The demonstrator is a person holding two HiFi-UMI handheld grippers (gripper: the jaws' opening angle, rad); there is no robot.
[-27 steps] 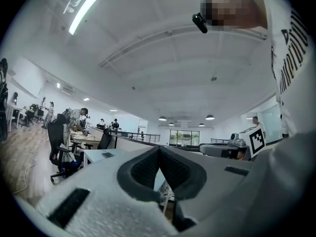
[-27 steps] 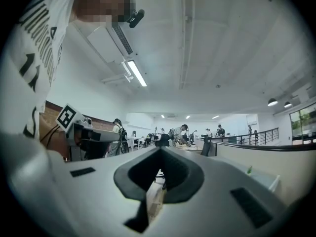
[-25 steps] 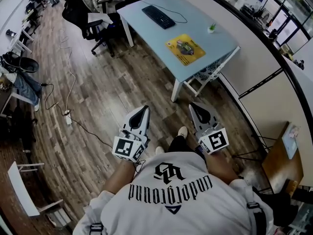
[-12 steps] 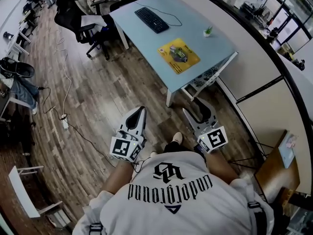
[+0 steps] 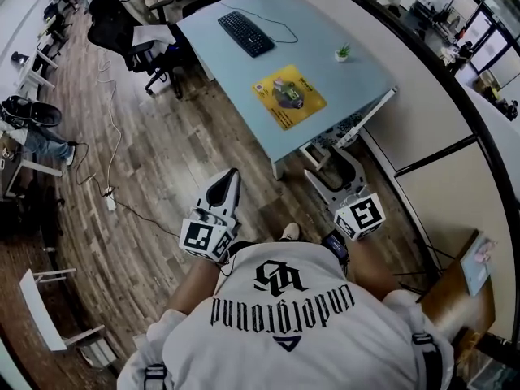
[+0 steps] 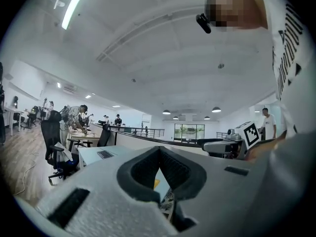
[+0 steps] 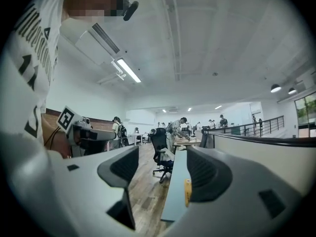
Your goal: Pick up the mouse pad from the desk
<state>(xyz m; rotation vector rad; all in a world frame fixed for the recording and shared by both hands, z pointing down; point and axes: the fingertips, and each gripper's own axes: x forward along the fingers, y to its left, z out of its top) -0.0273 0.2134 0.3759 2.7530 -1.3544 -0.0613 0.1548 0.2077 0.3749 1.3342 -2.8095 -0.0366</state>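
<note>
The yellow mouse pad lies near the front edge of a light-blue desk, and a mouse rests on it. Both grippers are held level over the wooden floor, short of the desk. My left gripper is shut and holds nothing; a sliver of the pad shows under its closed tips. On my right gripper the jaws are opening with nothing between them. Through their gap I see the desk's edge and the pad.
A black keyboard and a small potted plant are on the desk. Black office chairs stand at its far left. A cable and power strip lie on the floor. A partition wall runs along the right.
The person and both grippers have moved closer to the desk. The right gripper's jaws went from shut to wide apart. The left gripper stayed shut.
</note>
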